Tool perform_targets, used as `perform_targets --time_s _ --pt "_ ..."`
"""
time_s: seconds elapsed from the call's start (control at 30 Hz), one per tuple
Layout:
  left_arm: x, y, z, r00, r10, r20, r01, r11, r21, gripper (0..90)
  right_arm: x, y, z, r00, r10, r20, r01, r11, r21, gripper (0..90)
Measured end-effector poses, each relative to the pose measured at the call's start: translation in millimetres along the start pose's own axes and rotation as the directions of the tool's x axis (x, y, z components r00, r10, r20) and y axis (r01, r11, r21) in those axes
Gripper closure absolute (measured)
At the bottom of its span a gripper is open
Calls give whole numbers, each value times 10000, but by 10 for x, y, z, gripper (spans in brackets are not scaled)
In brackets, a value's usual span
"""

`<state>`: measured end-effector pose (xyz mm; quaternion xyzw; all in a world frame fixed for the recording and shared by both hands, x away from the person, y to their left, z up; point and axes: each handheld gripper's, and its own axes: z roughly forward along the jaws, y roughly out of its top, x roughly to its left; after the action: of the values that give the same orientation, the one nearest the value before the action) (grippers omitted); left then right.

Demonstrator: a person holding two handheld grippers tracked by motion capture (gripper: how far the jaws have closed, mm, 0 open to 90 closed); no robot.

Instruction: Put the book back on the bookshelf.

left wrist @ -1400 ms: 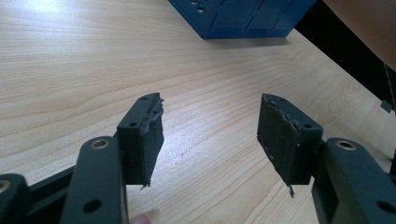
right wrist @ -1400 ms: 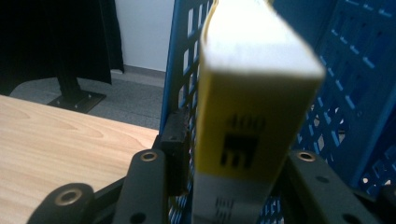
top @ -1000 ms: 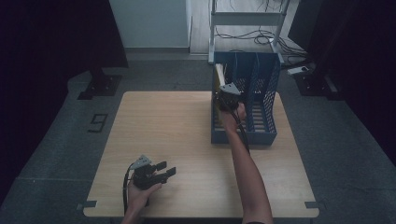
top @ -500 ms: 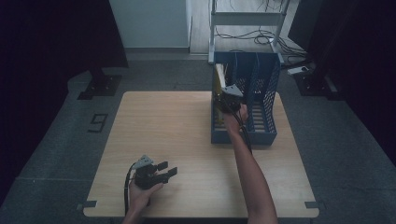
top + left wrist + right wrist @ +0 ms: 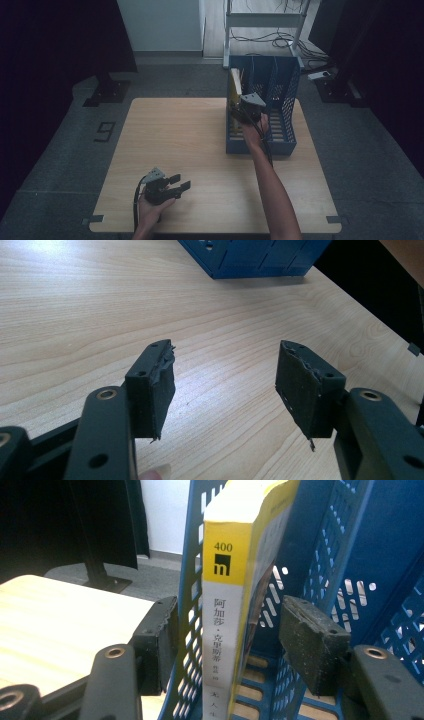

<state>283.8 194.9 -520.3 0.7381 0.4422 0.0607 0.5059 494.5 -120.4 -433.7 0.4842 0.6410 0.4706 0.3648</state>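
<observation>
Wood surface: pale wooden table [image 5: 200, 145], grain running lengthwise, bare except for what I list below.
Room, left side: dark curtain and a black stand foot [image 5: 106, 93] on the grey floor [image 5: 60, 165]; a "9" mark [image 5: 104, 131] lies on the floor beside the table's left edge.
Room, far side: white wall panel [image 5: 160, 25], then a metal shelf frame [image 5: 265, 20] with loose cables [image 5: 260, 39] under it.
My left gripper: my left gripper [image 5: 176, 186] rests near the table's front-left edge in my hand; in the left gripper view the left gripper [image 5: 225, 382] has its jaws spread wide with only bare wood between them, holding nothing.
Blue rack: one blue perforated file rack [image 5: 285, 110] stands on the right half of the table, at the far edge; I count three upright slots in it.
Book: one book [image 5: 234, 90] with a yellow and white spine stands upright in the rack's leftmost slot, against the left wall; in the right gripper view the book [image 5: 222, 630] shows "400" and Chinese characters on its spine.
My right gripper: my right gripper [image 5: 240, 107] is at the rack's left slot. In the right gripper view the right gripper [image 5: 230, 637] straddles the book and the rack's left wall; its jaws have just been opening and stand about half apart, the right pad [image 5: 310, 640] clear of the book, so the book is between them but not pinched.
Count: two grippers, one rack, one book, one table.
</observation>
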Motion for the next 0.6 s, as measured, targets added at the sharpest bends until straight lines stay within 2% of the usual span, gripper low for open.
perform_targets --time_s 0.3,0.6 --pt "9 -6 -15 10000 -16 -95 15 10000 -11 404 13 -38 -42 9999 20 -160 -21 10000 -73 402" --pt "15 -9 -32 9999 -16 -138 16 10000 -15 403 4 -98 -154 9993 140 -336 -146 9997 -178 404"
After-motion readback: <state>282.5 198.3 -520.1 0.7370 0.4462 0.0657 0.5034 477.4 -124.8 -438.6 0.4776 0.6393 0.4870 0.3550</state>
